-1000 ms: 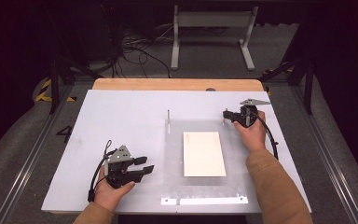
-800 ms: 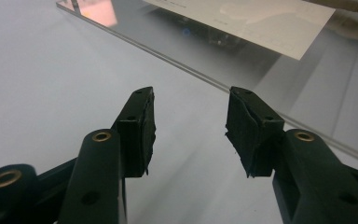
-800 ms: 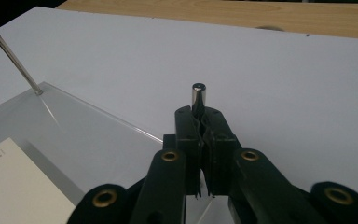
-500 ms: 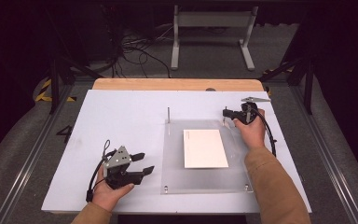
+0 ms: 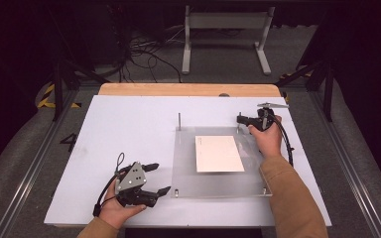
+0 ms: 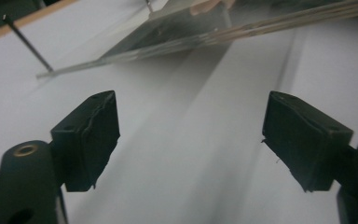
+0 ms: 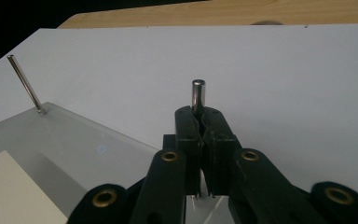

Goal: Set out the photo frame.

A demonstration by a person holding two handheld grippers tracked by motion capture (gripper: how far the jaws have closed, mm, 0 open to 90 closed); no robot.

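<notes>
Paper (image 5: 219,153) lies on the clear plate (image 5: 188,178); right gripper (image 5: 240,119) pinches its far-corner pin (image 7: 198,93), left gripper (image 5: 158,178) spread beside it, clamping apparently unfinished.

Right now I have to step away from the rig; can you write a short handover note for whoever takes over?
Right gripper: shut on the short metal pin at the far right corner of the clear acrylic plate.
Left gripper: open, holding nothing, by the plate's near left corner.
White paper sheet lies flat at the plate. Thin metal rod stands at the far left corner.
Done: pin gripped.
Left: probably lifting or seating that pin; I cannot tell which.
</notes>
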